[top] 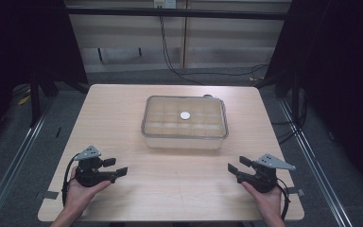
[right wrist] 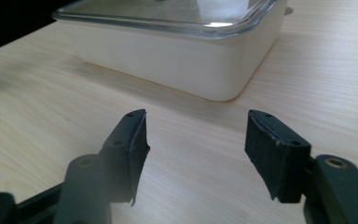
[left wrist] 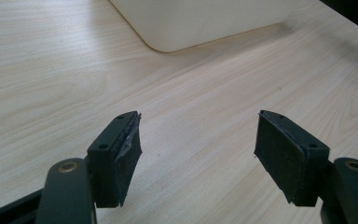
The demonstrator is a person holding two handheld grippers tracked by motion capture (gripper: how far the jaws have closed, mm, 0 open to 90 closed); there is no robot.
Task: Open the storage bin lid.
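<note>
On the near side of the lidded container [top: 185, 124] at mid-table, left gripper [top: 116, 169] and right gripper [top: 235, 168] rest with jaws spread and empty, apparently poised to reach in for its clear lid.

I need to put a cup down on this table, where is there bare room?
Bare wood lies between the left claw and the right claw, in front of the lidded box. The table is also bare left and right of the box. Only the strip behind the box is narrow.
</note>
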